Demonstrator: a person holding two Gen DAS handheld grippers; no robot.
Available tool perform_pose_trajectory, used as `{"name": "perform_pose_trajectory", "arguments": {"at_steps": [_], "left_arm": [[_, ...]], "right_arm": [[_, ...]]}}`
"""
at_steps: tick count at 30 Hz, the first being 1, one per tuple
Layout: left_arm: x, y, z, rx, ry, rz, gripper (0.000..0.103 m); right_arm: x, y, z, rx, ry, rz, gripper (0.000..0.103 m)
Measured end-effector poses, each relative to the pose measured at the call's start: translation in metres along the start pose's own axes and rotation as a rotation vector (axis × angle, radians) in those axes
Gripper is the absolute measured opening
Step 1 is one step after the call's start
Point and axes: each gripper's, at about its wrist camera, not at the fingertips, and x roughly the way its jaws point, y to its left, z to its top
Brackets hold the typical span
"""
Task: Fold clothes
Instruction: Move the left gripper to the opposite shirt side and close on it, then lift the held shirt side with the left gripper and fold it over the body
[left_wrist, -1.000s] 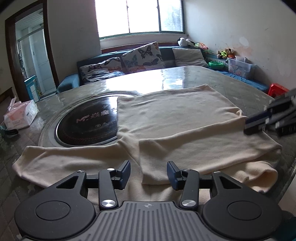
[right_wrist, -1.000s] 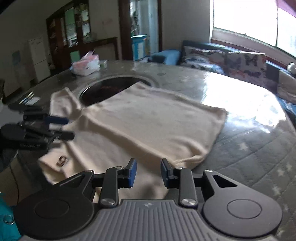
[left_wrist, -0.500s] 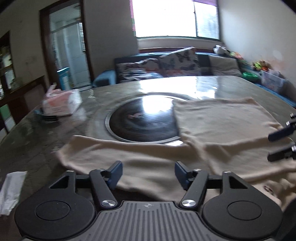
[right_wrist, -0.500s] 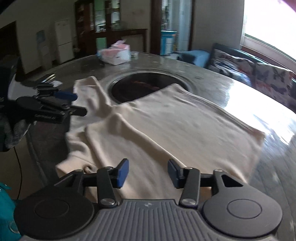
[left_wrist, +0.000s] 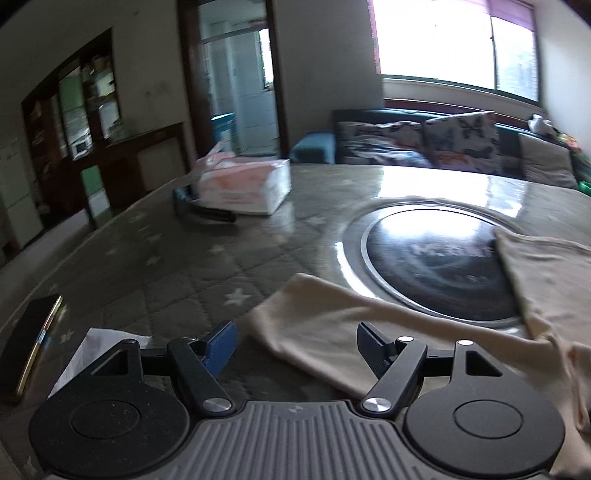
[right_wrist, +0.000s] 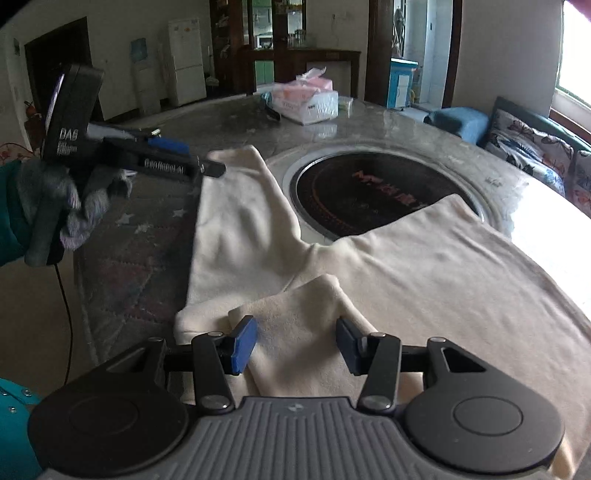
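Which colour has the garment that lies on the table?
The garment is plain cream, without any pattern. It shows best in the right wrist view.

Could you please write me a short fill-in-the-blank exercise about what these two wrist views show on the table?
1. The cream garment lies partly over the round dark ____ set into the table.
2. The pack of ____ sits on the table's far side.
3. The left gripper, jaws opening, hovers at the end of the garment's outstretched ____.
4. Between the right gripper's fingers, the cloth is ____ colour.

Missing words: hob; tissues; sleeve; cream
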Motion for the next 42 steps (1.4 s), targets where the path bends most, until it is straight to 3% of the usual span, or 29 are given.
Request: {"name": "perform_pose_trajectory", "arguments": {"at_steps": [11, 17, 19, 22, 25, 33, 42], "left_arm": [[0.026, 0.015, 0.002, -0.115, 0.070, 0.007, 0.066], [0.027, 0.014, 0.004, -0.148, 0.066, 0.024, 0.045], [0.027, 0.014, 0.005, -0.157, 0.062, 0.032, 0.028], [0.025, 0.016, 0.006, -0.186, 0.055, 0.030, 0.012], [0.018, 0.014, 0.008, -0.208, 0.033, 0.011, 0.009], [-0.034, -0.016, 0.022, -0.156, -0.079, -0.134, 0.008], [-0.104, -0.082, 0.038, -0.040, -0.175, -0.379, 0.008]], "right_arm": [[-0.013, -0.002, -0.002, 0.016, -0.013, -0.007, 0.051], [-0.025, -0.006, -0.008, 0.040, -0.034, -0.022, 0.051], [-0.028, -0.008, -0.010, 0.051, -0.039, -0.029, 0.051], [-0.034, -0.010, -0.014, 0.065, -0.047, -0.041, 0.051], [-0.041, -0.013, -0.018, 0.082, -0.055, -0.053, 0.051], [-0.058, -0.023, -0.031, 0.130, -0.080, -0.087, 0.051], [-0.083, -0.039, -0.049, 0.201, -0.130, -0.134, 0.051]]}}
